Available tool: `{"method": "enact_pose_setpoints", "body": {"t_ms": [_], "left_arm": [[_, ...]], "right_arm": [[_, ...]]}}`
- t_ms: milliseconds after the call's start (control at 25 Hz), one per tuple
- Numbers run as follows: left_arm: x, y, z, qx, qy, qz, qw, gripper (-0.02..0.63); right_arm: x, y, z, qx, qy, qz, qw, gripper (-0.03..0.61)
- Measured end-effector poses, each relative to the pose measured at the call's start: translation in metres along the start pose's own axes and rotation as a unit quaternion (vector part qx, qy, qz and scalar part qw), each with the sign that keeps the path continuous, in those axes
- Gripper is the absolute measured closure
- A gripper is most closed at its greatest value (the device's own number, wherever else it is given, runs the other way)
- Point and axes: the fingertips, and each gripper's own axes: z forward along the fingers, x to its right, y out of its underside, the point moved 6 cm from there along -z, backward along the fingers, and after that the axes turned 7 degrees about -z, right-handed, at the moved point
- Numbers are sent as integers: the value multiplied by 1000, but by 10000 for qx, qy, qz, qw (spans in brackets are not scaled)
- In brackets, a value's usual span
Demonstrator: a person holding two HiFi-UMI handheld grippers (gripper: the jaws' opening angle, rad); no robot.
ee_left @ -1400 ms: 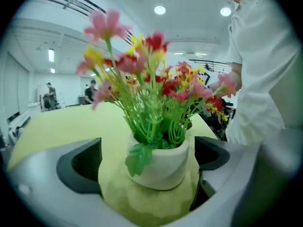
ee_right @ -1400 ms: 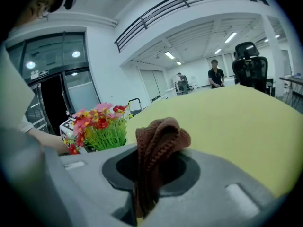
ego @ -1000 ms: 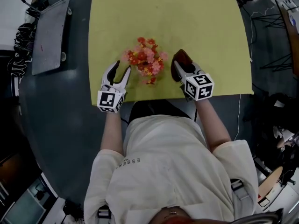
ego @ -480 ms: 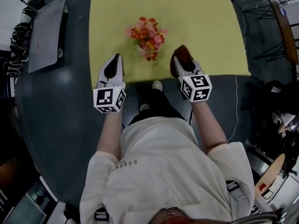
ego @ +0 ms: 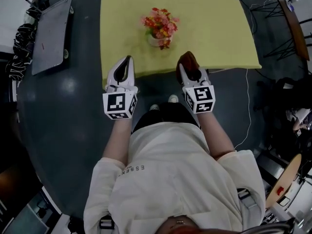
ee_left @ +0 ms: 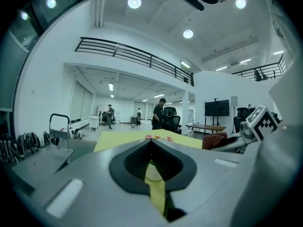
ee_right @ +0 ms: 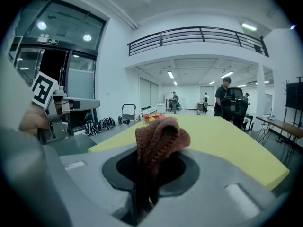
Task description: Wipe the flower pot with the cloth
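Standing at the yellow bench, you hold the left gripper with fingers pressed together and empty, the right gripper with fingers clamped on the brown cloth, and the flower pot stands on the bench beyond both, untouched.

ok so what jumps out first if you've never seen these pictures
The bright orange and pink flowers in the flower pot on the yellow table, toward its near edge. Then the brown cloth bunched in the right gripper at that edge, with the left gripper beside it shut and empty.
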Motion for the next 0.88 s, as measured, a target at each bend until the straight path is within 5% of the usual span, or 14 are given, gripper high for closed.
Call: {"method": "enact_pose_setpoints", "body": {"t_ms": [200, 880], "left_arm": [[6, 2, -13, 1, -2, 165, 9999, 601], [13, 6, -19, -76, 93, -165, 9998, 601]], "right_arm": [[-8, -2, -13, 110, 106, 94, 9998, 518], [-7, -1, -19, 82, 41, -16, 10000, 520]]}}
